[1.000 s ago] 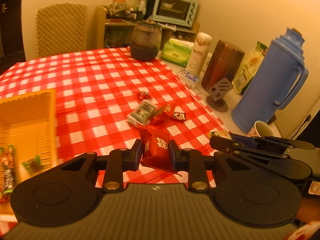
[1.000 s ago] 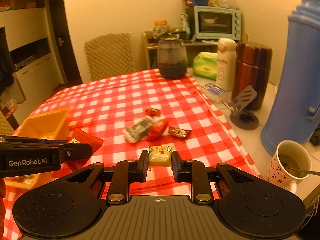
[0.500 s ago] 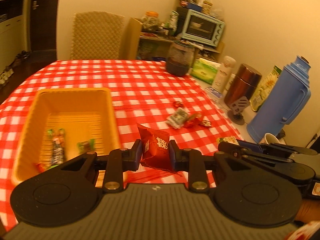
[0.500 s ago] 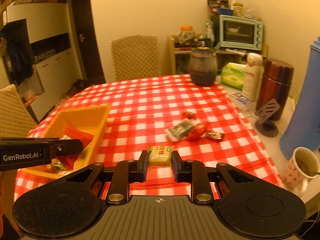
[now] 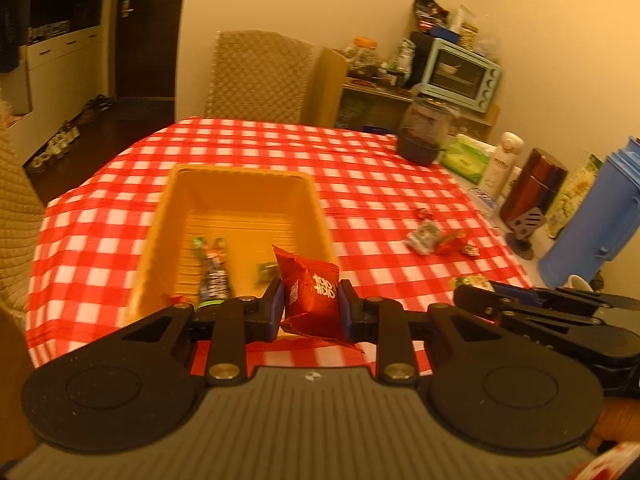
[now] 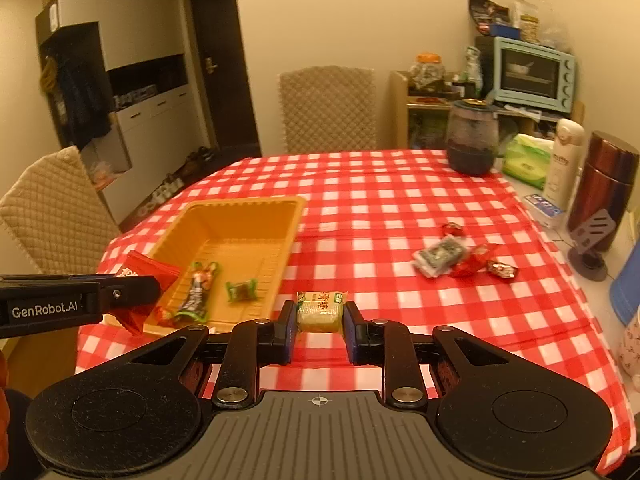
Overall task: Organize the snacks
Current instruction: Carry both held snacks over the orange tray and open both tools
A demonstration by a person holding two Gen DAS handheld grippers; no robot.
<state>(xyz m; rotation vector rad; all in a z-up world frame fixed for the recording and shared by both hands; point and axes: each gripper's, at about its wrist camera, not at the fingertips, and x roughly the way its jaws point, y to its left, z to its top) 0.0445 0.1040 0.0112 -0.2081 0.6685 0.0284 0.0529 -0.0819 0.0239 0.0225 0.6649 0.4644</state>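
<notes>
Left gripper (image 5: 311, 304) clamped on a red snack packet (image 5: 310, 296), held above the near end of the yellow tray (image 5: 240, 184). Right gripper (image 6: 319, 330) closed on a pale green-labelled snack block (image 6: 320, 310), just right of the tray's near corner. Inside the tray: a dark candy bar (image 6: 198, 290) and a small green sweet (image 6: 241, 290). Loose wrapped snacks (image 6: 460, 256) on the checked worktop (image 6: 380, 200), well right of the tray.

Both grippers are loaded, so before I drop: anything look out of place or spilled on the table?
Nothing spilled or damaged. Only the small snack cluster lies loose on the tablecloth, outside the yellow tray; that is simply unsorted.
</notes>
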